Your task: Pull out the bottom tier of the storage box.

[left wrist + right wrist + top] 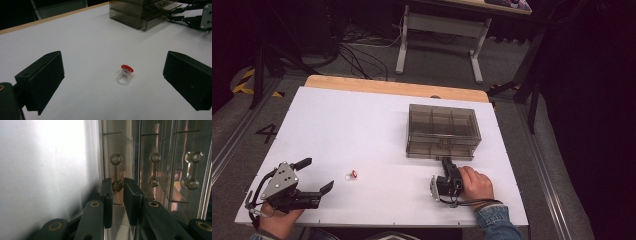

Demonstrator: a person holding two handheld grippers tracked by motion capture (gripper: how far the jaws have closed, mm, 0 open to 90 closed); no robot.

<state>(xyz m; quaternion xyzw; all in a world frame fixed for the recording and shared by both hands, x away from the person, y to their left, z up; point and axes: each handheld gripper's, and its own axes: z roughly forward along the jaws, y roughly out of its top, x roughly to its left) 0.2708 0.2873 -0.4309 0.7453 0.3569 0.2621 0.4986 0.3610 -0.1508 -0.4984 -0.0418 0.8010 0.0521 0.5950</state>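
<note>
A small clear ring with a red top [352,174] lies on the white table. In the left gripper view the ring [125,73] sits just ahead of my left gripper [113,62], whose jaws stand wide apart with nothing between them. In the high view, my left gripper [318,174] is at the table's front left, pointing toward the ring. My right gripper [446,161] reaches the bottom drawer front [439,149] of a smoky see-through drawer box [442,125]. In its own view, my right gripper [117,182] is shut on the lower knob of the drawer handle [116,159].
The drawer box [140,12] stands at the table's middle right, its top divided into compartments. A wooden strip [397,88] runs along the far table edge. A desk frame and cables lie on the floor beyond.
</note>
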